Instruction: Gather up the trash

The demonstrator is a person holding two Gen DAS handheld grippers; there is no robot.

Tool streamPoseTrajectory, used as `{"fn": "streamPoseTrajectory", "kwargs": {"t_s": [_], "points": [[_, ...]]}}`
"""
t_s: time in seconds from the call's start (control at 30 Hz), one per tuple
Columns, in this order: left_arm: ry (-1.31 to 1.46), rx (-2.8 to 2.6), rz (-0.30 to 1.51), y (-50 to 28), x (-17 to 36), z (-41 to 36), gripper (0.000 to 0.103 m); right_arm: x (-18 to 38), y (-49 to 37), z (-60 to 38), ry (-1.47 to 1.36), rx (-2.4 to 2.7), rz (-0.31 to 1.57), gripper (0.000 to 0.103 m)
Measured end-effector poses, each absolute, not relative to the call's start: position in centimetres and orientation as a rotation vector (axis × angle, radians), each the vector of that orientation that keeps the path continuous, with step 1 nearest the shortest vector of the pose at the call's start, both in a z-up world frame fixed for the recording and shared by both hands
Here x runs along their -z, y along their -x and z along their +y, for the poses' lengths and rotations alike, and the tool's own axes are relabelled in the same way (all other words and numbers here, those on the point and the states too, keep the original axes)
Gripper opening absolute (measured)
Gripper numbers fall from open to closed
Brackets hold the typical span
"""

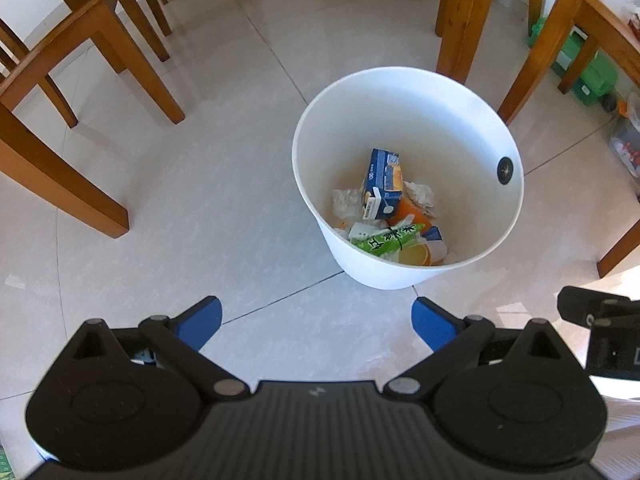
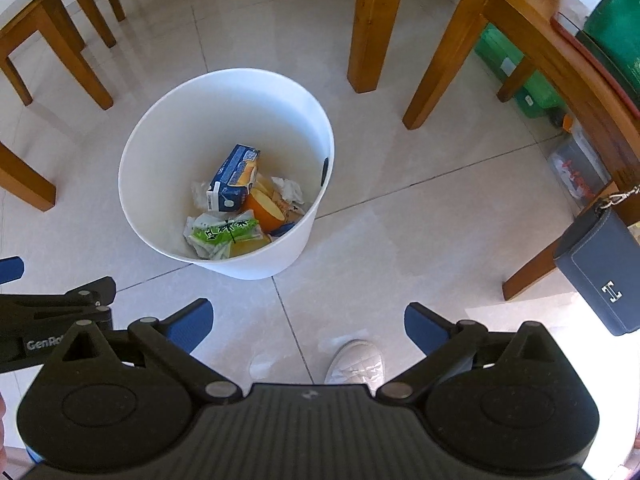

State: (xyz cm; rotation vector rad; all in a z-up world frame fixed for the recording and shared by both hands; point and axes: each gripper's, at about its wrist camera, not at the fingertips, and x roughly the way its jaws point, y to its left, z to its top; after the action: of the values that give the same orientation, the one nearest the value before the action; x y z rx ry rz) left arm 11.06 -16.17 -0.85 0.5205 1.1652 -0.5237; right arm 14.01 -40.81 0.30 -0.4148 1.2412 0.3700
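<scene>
A white bin (image 1: 472,128) (image 2: 168,128) stands on the tiled floor and holds trash: a blue carton (image 1: 382,182) (image 2: 236,176), an orange cup (image 1: 412,212) (image 2: 264,210), a green wrapper (image 1: 386,240) (image 2: 224,234) and crumpled paper. My left gripper (image 1: 318,322) hangs open above the floor, just short of the bin, with nothing between its blue fingers. My right gripper (image 2: 308,326) is also open and empty, above the floor to the near right of the bin. Each view catches part of the other gripper at its edge.
Wooden chair and table legs (image 1: 460,16) (image 2: 366,24) ring the bin. Green crates (image 1: 592,72) (image 2: 532,80) sit under the table on the right. A dark blue bag (image 2: 604,268) hangs from a chair. A white shoe (image 2: 356,362) stands below the right gripper.
</scene>
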Motion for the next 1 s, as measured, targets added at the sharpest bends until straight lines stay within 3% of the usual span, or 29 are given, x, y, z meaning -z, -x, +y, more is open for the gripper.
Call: {"fn": "streamPoseTrajectory", "kwargs": {"t_s": [1.0], "points": [[-0.504,0.523,1.170,-11.25,0.66,-15.82,0.101,-0.43,-13.57,-39.88,0.431,-0.392,1.225,0.103]]}}
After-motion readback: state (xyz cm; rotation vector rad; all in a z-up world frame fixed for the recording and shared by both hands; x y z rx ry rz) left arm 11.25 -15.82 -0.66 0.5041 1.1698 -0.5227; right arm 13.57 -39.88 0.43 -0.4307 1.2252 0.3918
